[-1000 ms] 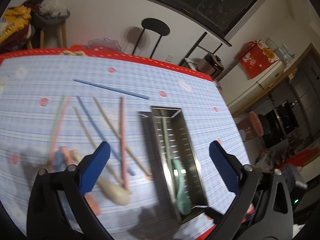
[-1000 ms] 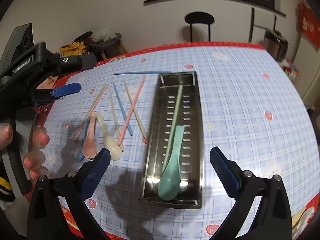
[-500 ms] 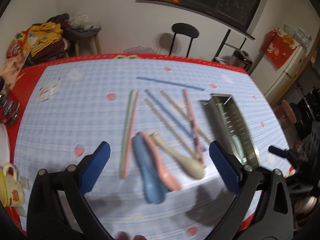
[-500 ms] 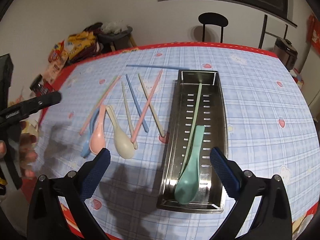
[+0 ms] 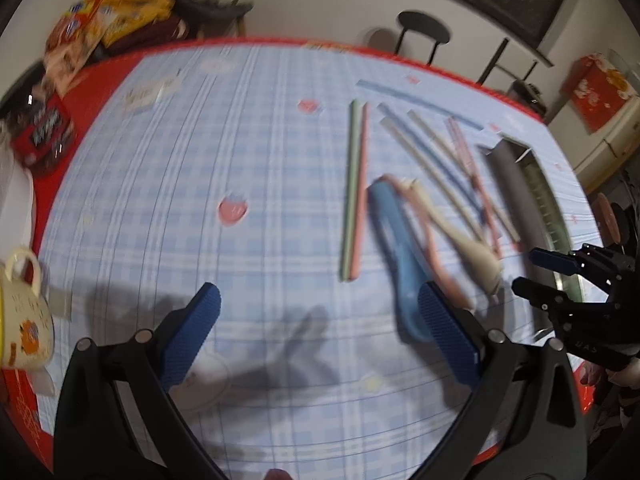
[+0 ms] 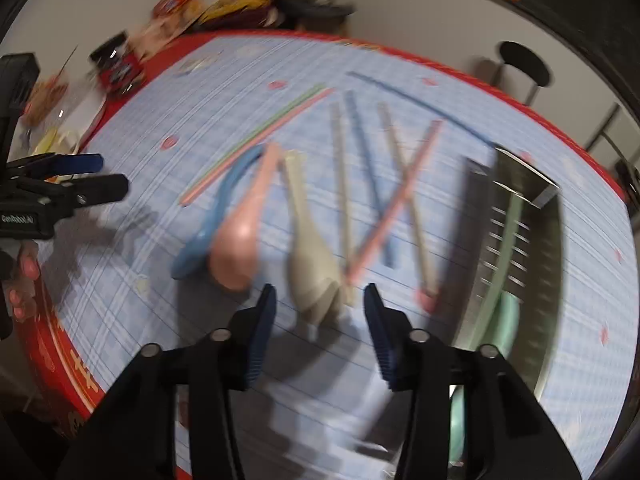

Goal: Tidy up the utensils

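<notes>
Three spoons lie side by side on the blue checked cloth: blue [image 5: 400,256], pink [image 6: 240,248] and beige [image 6: 312,268]. Coloured chopsticks [image 6: 376,184] are scattered behind them, with a green and pink pair [image 5: 354,192] further left. The metal tray [image 6: 552,240] on the right holds a green spoon [image 6: 504,312] and a green chopstick. My right gripper [image 6: 318,312] hovers over the beige spoon's bowl with its jaws closing; the pads do not touch it. My left gripper [image 5: 320,316] stands open over bare cloth, its right finger beside the blue spoon's bowl.
A cream mug [image 5: 24,312] stands at the table's left edge, with a red can [image 5: 44,132] and snack bags [image 5: 112,16] further back. A black stool [image 5: 424,32] stands beyond the far edge. The red table border [image 6: 60,340] is near my right gripper.
Both grippers have swung left across the table and sunk closer to it. The right jaws have narrowed from wide open. The left gripper has gone from above the tray to left of the spoons.
</notes>
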Tool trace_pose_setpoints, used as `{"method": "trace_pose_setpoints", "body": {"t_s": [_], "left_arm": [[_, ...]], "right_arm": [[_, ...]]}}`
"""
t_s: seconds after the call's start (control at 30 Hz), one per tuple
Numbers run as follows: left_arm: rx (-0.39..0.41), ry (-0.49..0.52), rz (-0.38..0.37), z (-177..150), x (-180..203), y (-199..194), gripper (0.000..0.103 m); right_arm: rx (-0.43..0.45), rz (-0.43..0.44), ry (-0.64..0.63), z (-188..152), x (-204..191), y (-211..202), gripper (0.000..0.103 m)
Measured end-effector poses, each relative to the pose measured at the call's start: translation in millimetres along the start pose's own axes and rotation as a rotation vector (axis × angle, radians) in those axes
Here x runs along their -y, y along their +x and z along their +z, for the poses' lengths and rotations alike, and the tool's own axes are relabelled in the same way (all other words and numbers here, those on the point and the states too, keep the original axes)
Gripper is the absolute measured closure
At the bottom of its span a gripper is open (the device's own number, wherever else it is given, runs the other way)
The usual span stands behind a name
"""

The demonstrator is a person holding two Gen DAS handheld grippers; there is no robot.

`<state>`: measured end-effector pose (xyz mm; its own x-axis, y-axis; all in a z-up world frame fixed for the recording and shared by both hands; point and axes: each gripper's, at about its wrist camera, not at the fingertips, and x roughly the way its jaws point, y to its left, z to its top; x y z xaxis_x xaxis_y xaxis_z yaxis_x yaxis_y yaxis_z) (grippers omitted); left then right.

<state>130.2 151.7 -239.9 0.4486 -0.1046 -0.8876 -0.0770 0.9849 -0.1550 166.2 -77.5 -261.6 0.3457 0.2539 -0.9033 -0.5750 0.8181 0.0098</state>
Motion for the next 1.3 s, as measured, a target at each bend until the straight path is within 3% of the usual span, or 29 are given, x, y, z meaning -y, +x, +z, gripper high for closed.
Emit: {"method": "trace_pose_setpoints", "body": {"t_s": [0.17,0.33,0.4,0.47,0.53,0.63,0.87,1.0,1.23,1.3], "left_arm": [[-0.015,-0.040,0.013,-9.7,-11.2,12.4,0.006],[-0.016,-0.086,-0.011,-16.9,-21.5,17.8,0.007],[-0.019,-0.094,-0.014,-18.7,-24.2,18.8,0.010],[-0.027,-0.099,-0.011,-19.6,-25.1,20.2,0.023],[-0.034,-0.099,-0.012,-20.1,-25.7,22.1,0.028],[-0.033,-0.085,-0.021,-21.9,-23.8,21.1,0.040],[-0.040,-0.033,-0.074,-18.8,-8.1,22.2,0.074],[-0.050,-0.011,-0.124,-17.0,5.5,25.0,0.078],[-0.070,0.018,-0.181,-9.2,26.7,35.0,0.078],[-0.076,0.020,-0.182,-6.2,30.0,38.3,0.078]], "right_arm": [[-0.032,-0.100,-0.111,12.1,-27.8,26.4,0.067],[-0.046,-0.216,-0.127,15.9,-31.7,43.7,0.068],[-0.039,-0.226,-0.134,15.3,-31.1,44.9,0.070],[-0.038,-0.232,-0.145,15.8,-31.3,43.8,0.071],[-0.044,-0.233,-0.142,15.1,-29.5,42.9,0.072],[-0.028,-0.162,-0.061,13.8,-20.4,33.5,0.074],[-0.016,0.028,0.202,6.1,8.2,13.7,0.100],[-0.052,0.088,0.293,-5.6,17.8,18.4,0.101],[-0.030,0.129,0.286,-15.6,7.4,16.4,0.099],[-0.017,0.125,0.277,-13.9,6.9,14.4,0.090]]}}
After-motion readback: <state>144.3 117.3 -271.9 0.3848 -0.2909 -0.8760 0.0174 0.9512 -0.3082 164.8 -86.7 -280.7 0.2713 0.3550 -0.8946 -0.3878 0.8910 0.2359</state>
